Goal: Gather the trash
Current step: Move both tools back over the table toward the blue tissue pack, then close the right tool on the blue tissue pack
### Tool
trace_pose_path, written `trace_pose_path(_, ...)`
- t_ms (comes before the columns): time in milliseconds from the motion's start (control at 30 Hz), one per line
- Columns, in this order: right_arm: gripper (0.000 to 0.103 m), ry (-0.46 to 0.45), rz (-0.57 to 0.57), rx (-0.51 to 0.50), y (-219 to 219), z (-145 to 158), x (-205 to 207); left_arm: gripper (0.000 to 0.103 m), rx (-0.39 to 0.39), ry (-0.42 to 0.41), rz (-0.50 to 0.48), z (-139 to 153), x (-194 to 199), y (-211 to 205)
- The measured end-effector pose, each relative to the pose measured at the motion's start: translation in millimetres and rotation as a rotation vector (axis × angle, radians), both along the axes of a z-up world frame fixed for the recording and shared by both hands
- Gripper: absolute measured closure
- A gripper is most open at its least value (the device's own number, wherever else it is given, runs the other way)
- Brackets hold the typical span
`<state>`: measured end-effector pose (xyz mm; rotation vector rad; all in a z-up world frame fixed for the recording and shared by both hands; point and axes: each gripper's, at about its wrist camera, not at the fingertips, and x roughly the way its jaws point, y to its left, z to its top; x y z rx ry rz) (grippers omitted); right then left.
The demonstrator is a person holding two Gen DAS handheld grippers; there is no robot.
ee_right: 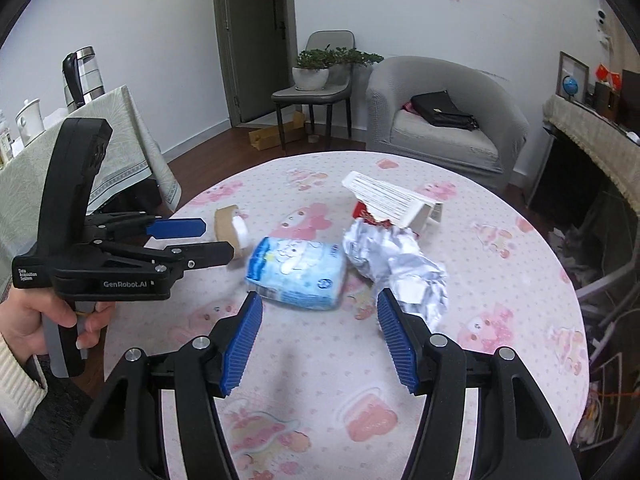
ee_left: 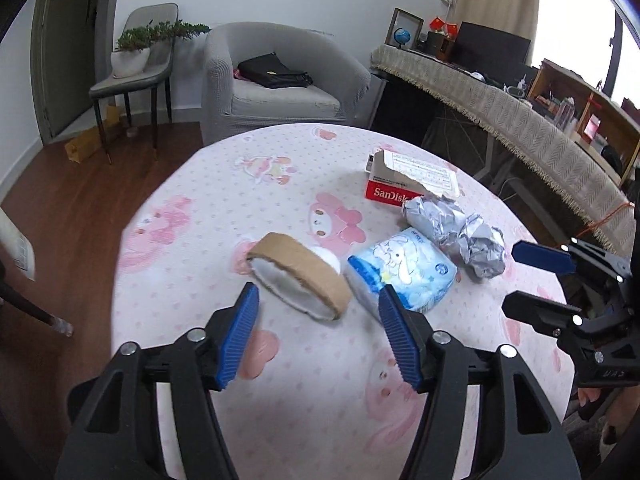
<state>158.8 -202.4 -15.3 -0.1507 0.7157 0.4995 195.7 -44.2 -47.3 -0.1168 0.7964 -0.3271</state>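
Trash lies on a round table with a pink cartoon cloth [ee_left: 192,216] [ee_right: 500,280]. A brown tape roll [ee_left: 300,276] [ee_right: 230,226], a blue tissue pack [ee_left: 404,272] [ee_right: 298,272], crumpled silver foil [ee_left: 460,236] [ee_right: 396,268] and a torn red SanDisk box [ee_left: 404,180] [ee_right: 396,202] sit close together. My left gripper [ee_left: 318,300] is open above the table, just short of the tape roll and tissue pack; it also shows in the right wrist view [ee_right: 206,238]. My right gripper [ee_right: 320,304] is open just short of the tissue pack and foil; it shows in the left wrist view [ee_left: 510,278].
A grey armchair [ee_left: 276,76] with a black bag stands beyond the table. A chair with a potted plant [ee_left: 132,56] is at the back left. A cloth-covered desk [ee_left: 520,120] runs along the right. A side table with a kettle [ee_right: 82,76] is at left.
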Motion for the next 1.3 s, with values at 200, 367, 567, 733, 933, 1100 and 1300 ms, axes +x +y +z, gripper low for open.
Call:
trace_pose_path(200,0.042,0.002,-0.014,-0.001,-14.4,-1.4,1.0,0.052,-0.027,0.002,0.029,-2.3,8.1,-3.8)
trace_pose_path(367,0.042,0.009,-0.029,-0.009,-24.7,-4.3,3.2,0.061,-0.037,-0.006,0.015,0.1,5.4,-8.4)
trace_pose_path(567,0.042,0.005,-0.031,-0.009,-26.1,-3.0,2.5,0.074,-0.038,0.001,-0.012,-1.1,4.6,-14.3)
trace_pose_path(733,0.042,0.011,-0.031,-0.019,-23.9,-6.2,4.9,0.090,-0.015,-0.001,-0.019,-1.9,2.9,-14.8)
trace_pose_path(933,0.042,0.020,-0.032,-0.010,-20.4,-7.3,9.6,0.095,0.016,-0.008,-0.027,-1.5,-1.4,-14.9)
trace_pose_path(1100,0.042,0.022,-0.022,-0.005,-11.5,-6.8,13.8,0.096,0.026,-0.023,-0.006,4.2,-7.8,-3.6)
trace_pose_path(1300,0.042,0.035,0.018,0.004,8.0,-7.5,15.3,0.096,0.042,-0.025,0.005,7.2,-12.4,7.7)
